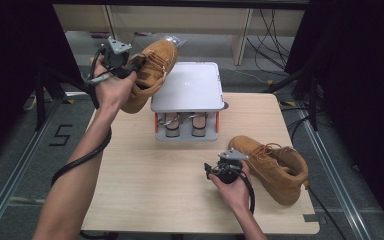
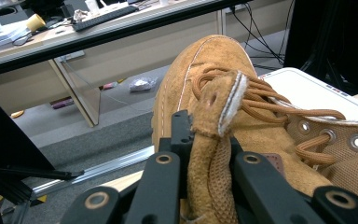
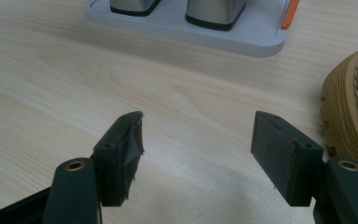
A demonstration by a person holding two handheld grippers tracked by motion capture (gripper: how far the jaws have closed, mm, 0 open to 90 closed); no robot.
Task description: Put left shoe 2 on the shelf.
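Holding one tan boot (image 1: pixel 152 75) aloft by its tongue, left gripper (image 1: pixel 125 67) clamped narrow on that flap of suede, pads pinching it from both sides in the left gripper view (image 2: pixel 214 154). Hanging just beside the grey shoe rack (image 1: pixel 187 87), off its left edge and level with its top plate, toe pointing away from the person and up, long axis slanting across the rack's near-left corner. Lying on its side on the table (image 1: pixel 145 185), nearer the person than the rack and to its right, the second boot (image 1: pixel 275 167). Resting just left of that boot, right gripper (image 3: pixel 198 154) standing wide with nothing between the pads. Likely setting the lifted boot onto the rack next, so needing a swing rightward over the plate.
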